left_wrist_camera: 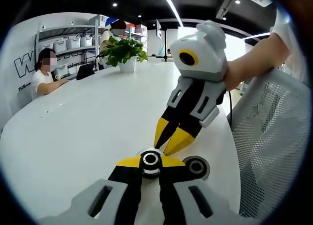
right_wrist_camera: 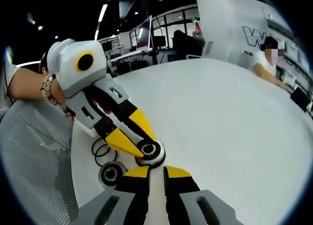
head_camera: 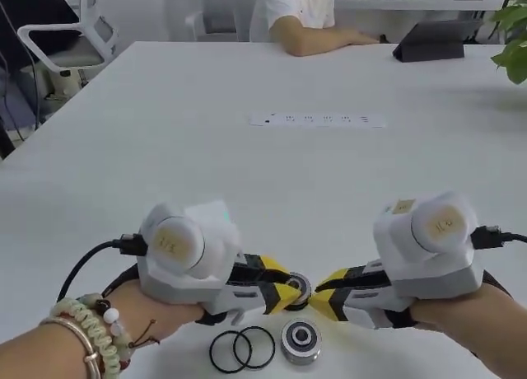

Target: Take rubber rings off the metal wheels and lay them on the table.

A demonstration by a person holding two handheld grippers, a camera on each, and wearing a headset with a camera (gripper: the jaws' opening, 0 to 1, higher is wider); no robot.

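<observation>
Two rubber rings (head_camera: 241,349) lie flat and overlapping at the near edge of the table (head_camera: 206,148), closest to us; just to their right a loose metal wheel (head_camera: 300,342) lies flat, near the rings but apart from them.

Just beyond these items, over the same near edge, we find the left gripper (head_camera: 288,287); its jaws are clamped on a second metal wheel (left_wrist_camera: 150,159), with one yellow tip on each side of the rim, as the left gripper view confirms; we cannot tell whether this wheel rests on the table or hangs just above it.

We find the right gripper (head_camera: 324,290) facing the left gripper from the opposite side; its jaws are drawn almost together, with a thin slit between them and nothing visible in the slit; the tips stand at the rim of the second metal wheel; we cannot tell whether they touch it.

Beaded bracelets (head_camera: 90,329) sit on the wrist behind the left gripper.

We note a white power strip (head_camera: 319,119) at the middle of the table; a seated person (head_camera: 305,16) rests a forearm on the far edge; a potted plant (left_wrist_camera: 122,51) stands near the far right corner.
</observation>
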